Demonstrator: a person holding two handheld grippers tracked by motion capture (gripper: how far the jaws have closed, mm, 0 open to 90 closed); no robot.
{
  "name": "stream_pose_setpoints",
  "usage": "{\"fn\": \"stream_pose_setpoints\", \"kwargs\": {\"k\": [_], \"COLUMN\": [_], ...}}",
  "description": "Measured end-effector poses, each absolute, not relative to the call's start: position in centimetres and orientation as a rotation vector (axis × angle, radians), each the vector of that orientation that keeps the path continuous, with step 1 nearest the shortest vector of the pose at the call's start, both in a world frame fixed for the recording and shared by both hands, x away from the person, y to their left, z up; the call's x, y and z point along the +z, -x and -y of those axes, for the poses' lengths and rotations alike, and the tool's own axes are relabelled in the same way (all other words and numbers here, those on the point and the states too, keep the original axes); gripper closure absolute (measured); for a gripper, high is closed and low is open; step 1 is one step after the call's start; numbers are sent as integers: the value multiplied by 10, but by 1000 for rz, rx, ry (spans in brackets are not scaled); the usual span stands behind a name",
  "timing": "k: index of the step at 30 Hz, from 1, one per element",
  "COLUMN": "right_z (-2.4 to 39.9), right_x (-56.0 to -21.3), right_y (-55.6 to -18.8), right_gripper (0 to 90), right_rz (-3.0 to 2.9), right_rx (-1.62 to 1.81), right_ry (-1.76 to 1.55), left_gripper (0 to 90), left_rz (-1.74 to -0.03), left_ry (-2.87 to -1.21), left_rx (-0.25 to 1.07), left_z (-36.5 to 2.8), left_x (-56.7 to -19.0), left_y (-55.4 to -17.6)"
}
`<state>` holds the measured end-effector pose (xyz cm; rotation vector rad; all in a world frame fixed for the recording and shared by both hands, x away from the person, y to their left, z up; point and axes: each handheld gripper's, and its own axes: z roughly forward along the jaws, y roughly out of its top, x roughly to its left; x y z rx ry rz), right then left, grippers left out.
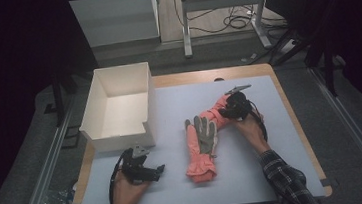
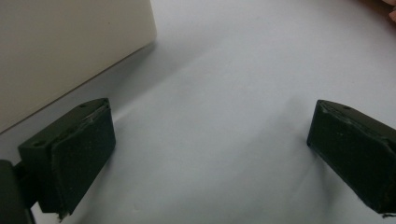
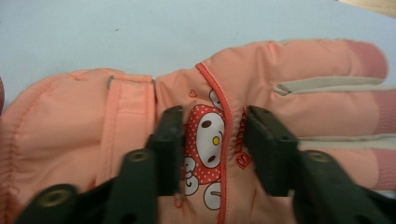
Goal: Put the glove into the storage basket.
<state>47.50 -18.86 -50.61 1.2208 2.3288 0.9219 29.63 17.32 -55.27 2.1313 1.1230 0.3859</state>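
**Right jaws pinching a pink glove**

Seen from above: pale worktop (image 1: 256,175) with two pink gloves. One glove (image 1: 201,148) lying palm up near the middle, grey palm showing, cuff toward the person. Second glove (image 1: 216,112) angled off to its right, overlapping the first at the fingers. Right gripper (image 1: 230,110) down on this second glove, jaws partly closed, a fold of fabric with a cartoon patch (image 3: 205,140) bunched between them; pads appear to press on the padding. Left gripper (image 1: 158,170) resting near the front edge, jaws wide apart over bare worktop, nothing between. Open white box (image 1: 119,105) at the left, just behind the left gripper.

Likely risks: a shallow pinch on slippery padded fabric slipping out on lifting; the overlapping first glove dragged along; a dangling cuff catching the box wall if carried there.
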Motion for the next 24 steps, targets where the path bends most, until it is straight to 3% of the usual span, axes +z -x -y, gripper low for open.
{"fn": "stream_pose_setpoints", "kwargs": {"k": [3,8,24], "right_z": [189,191,221], "right_x": [-506,-503,-486], "right_y": [-475,-474,-496], "right_gripper": [771,859,870], "right_rz": [-2320,-2316,-2302], "right_rx": [915,927,903], "right_ry": [-1236,-1225,-1164], "left_gripper": [10,10,10], "left_rz": [-1124,-1124,-1123], "left_ry": [-2131,-2130,-2131], "left_rx": [385,384,385], "left_z": [-173,-173,-173], "left_x": [-553,-553,-553], "left_y": [-296,-296,-296]}}
